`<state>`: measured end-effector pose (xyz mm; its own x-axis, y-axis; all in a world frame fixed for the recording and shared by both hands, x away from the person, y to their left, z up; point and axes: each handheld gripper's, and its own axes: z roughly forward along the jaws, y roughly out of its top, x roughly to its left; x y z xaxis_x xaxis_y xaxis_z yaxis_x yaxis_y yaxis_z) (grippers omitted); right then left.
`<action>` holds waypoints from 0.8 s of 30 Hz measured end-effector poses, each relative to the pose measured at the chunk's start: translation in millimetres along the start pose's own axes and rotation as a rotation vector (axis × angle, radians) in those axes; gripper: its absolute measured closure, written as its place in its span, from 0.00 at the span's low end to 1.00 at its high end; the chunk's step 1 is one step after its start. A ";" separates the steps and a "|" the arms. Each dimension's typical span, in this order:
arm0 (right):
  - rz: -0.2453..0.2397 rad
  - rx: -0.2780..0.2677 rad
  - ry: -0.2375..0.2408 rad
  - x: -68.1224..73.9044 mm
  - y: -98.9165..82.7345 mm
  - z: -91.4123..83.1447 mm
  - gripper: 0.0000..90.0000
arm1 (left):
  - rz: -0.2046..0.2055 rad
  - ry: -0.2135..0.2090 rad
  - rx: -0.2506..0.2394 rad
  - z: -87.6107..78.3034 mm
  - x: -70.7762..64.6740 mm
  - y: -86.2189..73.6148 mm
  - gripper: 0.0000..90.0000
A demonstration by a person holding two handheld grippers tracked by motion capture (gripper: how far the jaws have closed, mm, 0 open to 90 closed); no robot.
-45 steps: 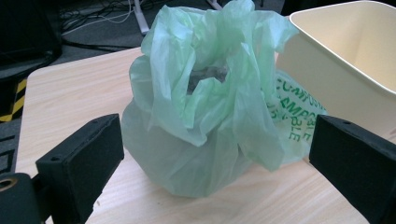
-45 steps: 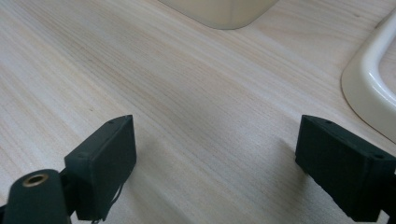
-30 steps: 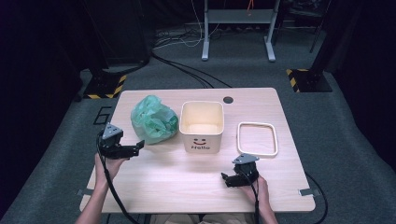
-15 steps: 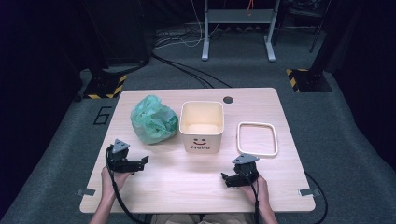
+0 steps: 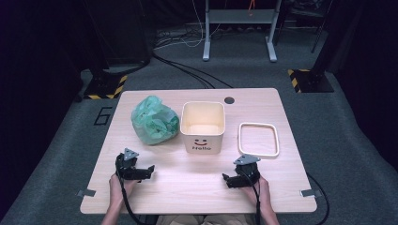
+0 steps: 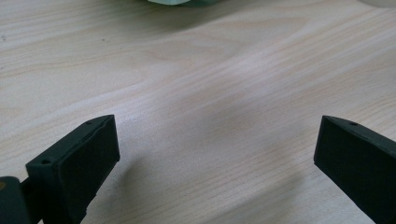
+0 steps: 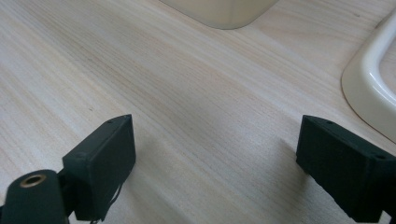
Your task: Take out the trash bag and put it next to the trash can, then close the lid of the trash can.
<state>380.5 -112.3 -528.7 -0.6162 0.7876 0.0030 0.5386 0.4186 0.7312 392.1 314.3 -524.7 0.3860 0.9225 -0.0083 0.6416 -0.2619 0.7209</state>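
A crumpled green plastic bag (image 5: 154, 120) lies on the wooden table (image 5: 197, 187), left of a cream square bin (image 5: 202, 125) marked with a smiley and "Hello". A cream square rim-shaped lid (image 5: 258, 139) lies flat to the bin's right. My left gripper (image 5: 146, 171) rests low on the table at the front left, open, with bare wood between its jaws (image 6: 215, 135). My right gripper (image 5: 228, 181) sits at the front right, open, nothing between its fingers (image 7: 215, 140). In the right gripper view the bin's base (image 7: 219, 11) and the lid's edge (image 7: 373, 74) lie just ahead.
A round cable hole (image 5: 229, 100) sits near the table's far edge. Metal brackets (image 5: 86, 192) stick out at the front corners. Beyond the table are a grey carpeted floor, cables (image 5: 187, 70) and a metal stand (image 5: 239, 18).
My left gripper has sunk from above the table's left edge down to the tabletop and moved a little to the right. The right gripper has stayed where it was.
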 end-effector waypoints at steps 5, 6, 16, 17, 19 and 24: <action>-0.001 0.001 -0.001 0.0 0.0 0.1 0.12 | 0.003 0.006 0.006 5.4 -4.2 -2.8 0.00; -0.001 0.001 0.000 0.0 0.0 0.0 0.12 | 0.005 0.007 0.006 5.8 -4.7 -2.6 0.00; 0.009 -0.004 0.006 -1.4 -0.9 -1.4 0.12 | 0.001 -0.001 0.008 6.1 -4.9 -2.7 0.00; 0.014 -0.009 0.015 -2.5 -1.1 -2.4 0.14 | 0.001 -0.001 0.008 6.1 -5.1 -2.7 0.00; 0.030 -0.021 0.027 -5.2 -1.8 -4.3 0.13 | 0.000 -0.001 0.008 6.1 -5.2 -2.7 0.00; 0.046 -0.030 0.017 -7.8 -5.3 -9.8 0.11 | 0.000 -0.001 0.007 5.9 -5.2 -2.7 0.00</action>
<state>376.9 -125.1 -525.9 -0.6010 0.7978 0.0486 0.5495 0.3682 0.7500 392.3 308.6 -530.7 0.3866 0.9222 -0.0090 0.6465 -0.2640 0.7158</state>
